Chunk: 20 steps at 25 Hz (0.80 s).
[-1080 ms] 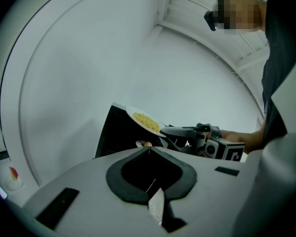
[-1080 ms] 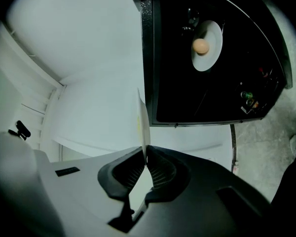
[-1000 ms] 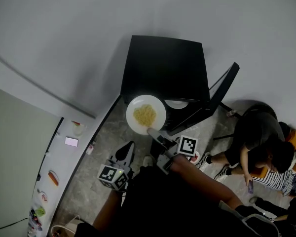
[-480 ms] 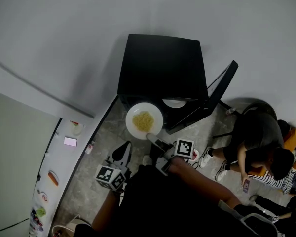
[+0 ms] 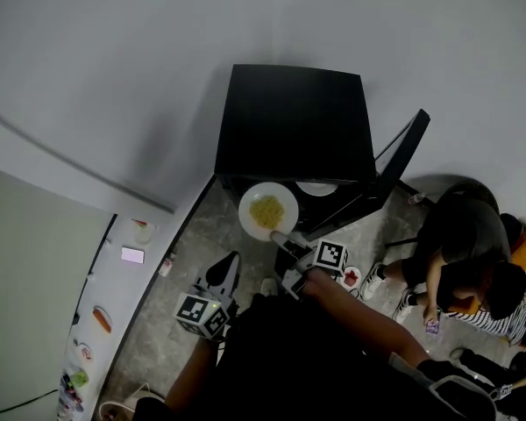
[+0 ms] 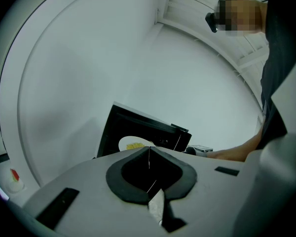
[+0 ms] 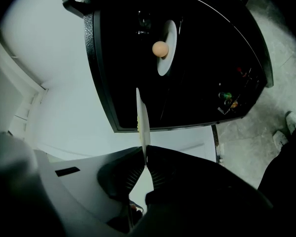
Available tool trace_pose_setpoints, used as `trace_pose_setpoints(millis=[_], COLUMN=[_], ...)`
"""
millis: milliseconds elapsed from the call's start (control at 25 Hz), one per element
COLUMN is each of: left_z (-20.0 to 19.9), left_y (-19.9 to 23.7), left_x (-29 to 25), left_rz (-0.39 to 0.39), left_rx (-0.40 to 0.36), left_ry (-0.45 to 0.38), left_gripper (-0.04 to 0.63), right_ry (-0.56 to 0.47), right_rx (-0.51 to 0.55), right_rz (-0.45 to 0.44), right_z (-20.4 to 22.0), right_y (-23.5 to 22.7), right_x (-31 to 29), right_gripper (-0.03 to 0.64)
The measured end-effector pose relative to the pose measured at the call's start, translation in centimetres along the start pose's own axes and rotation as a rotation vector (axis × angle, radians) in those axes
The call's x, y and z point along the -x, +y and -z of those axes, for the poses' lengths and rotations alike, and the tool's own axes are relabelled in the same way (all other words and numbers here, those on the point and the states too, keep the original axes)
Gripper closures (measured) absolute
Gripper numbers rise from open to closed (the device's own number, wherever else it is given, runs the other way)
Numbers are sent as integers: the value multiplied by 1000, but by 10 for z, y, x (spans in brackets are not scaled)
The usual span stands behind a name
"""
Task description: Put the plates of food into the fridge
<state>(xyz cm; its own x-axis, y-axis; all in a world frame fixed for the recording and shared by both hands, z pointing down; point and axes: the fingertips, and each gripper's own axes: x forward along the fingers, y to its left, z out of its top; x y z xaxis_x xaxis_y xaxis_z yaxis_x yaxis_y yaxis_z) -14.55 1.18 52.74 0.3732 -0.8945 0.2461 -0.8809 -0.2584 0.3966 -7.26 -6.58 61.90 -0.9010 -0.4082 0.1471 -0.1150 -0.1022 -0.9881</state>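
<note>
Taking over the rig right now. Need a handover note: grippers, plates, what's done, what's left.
Left gripper: shut, empty.
Right gripper: shut on the rim of the plate of yellow food, just outside the open fridge.
Done: another plate, with a round item on it, sits inside.
Left: set the held plate inside, release, likely close the door.

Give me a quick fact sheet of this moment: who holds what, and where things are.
Setting: black mini fridge on the floor, its door open
Right gripper: shut on the rim of a white plate of yellow food, held at the fridge opening
Left gripper: shut, empty, held low
Inside the fridge: second plate carrying a round tan item
Bystander: person seated at the right
</note>
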Motion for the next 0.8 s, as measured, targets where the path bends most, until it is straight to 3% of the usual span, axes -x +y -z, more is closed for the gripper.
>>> trace_pose_setpoints(millis=[800], left_z=[-15], left_y=[22], left_x=[-32], left_rz=[-16], left_rx=[-4], left_ry=[5], left_gripper=[572], right_ry=[-34], right_rx=[-26], right_rz=[50], right_z=[-67], right_y=[-38], right_x=[-60], right_gripper=[582])
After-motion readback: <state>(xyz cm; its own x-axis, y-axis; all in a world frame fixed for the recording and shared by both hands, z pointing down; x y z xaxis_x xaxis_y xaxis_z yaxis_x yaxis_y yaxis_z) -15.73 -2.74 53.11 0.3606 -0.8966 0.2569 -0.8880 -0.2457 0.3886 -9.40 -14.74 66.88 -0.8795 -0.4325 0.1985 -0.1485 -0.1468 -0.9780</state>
